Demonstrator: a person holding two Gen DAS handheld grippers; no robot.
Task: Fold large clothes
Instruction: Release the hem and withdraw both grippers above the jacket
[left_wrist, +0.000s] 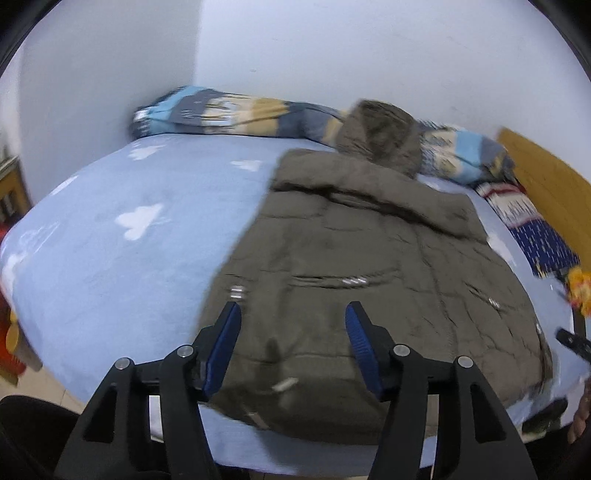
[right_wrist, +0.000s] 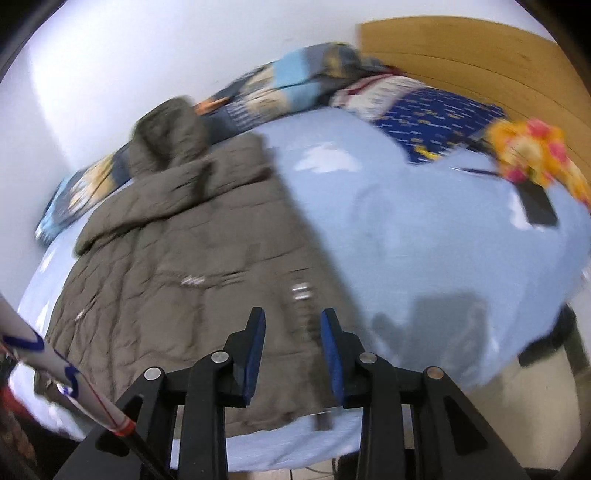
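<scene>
Left gripper (left_wrist: 293, 314) in the left wrist view: black angular fingers, each lined on its inner face with a ribbed blue pad (left_wrist: 360, 343), the linkage arms pinned with round silver screws (left_wrist: 400, 349). Triangular cut-outs show in the outer black arms. Right gripper (right_wrist: 293, 320), same build: black fingers, blue pads (right_wrist: 255, 356), four silver screws (right_wrist: 219, 356) across the linkage. At the right edge of the left wrist view, a sliver of the other gripper's black finger (left_wrist: 574, 341).
</scene>
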